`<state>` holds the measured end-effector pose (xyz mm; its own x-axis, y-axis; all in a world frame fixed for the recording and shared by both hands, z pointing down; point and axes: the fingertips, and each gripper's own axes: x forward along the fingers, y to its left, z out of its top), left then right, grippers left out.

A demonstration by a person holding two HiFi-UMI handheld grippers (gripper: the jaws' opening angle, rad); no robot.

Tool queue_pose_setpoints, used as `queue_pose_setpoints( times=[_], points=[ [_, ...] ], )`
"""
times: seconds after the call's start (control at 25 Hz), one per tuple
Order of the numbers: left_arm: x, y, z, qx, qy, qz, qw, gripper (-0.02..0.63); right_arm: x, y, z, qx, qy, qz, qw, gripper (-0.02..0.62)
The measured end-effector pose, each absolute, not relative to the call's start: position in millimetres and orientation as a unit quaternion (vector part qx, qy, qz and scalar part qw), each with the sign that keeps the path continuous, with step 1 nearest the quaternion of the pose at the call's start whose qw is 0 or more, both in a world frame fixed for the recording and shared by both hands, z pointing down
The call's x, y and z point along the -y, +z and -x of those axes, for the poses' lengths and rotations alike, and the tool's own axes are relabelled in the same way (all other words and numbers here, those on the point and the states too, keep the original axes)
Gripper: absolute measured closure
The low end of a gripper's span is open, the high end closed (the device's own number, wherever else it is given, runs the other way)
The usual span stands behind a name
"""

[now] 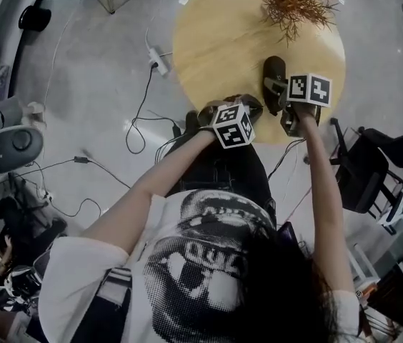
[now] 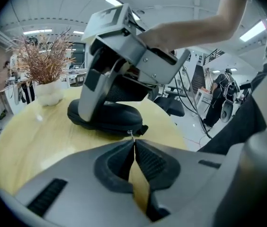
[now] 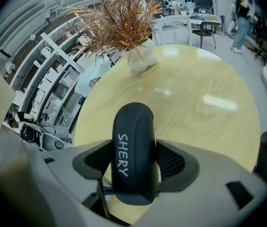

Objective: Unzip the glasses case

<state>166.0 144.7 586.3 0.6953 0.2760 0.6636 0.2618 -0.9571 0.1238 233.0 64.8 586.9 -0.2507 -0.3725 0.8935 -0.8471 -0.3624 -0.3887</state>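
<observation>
A black glasses case (image 3: 133, 150) marked SHERY lies on the round wooden table (image 1: 216, 41) near its front edge. My right gripper (image 3: 136, 163) is shut on it, and its pads (image 3: 173, 162) press both sides of the case. The left gripper view shows the case (image 2: 110, 115) under the right gripper's finger (image 2: 93, 96). My left gripper (image 2: 134, 141) is shut, and its tips pinch the small metal zipper pull (image 2: 131, 133) at the near end of the case. In the head view the left gripper (image 1: 253, 106) sits just left of the case (image 1: 274, 77).
A dried plant in a white vase (image 3: 140, 60) stands at the far side of the table. On the floor to the left lie a power strip (image 1: 157, 61) and cables. A black chair (image 1: 362, 170) stands to the right.
</observation>
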Motion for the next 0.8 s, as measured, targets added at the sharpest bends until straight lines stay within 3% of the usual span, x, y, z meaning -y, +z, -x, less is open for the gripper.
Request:
queue_pose_setpoints(
  times=[0.4,0.8],
  points=[
    [-149,595,-144,-0.125,0.355,-0.926,0.030,0.591,-62,594,-218,0.467,0.606,-0.618,0.183,0.301],
    [-165,601,-143,-0.129,0.356,-0.925,-0.020,0.589,-64,598,-211,0.420,0.625,-0.642,0.141,0.301]
  ],
)
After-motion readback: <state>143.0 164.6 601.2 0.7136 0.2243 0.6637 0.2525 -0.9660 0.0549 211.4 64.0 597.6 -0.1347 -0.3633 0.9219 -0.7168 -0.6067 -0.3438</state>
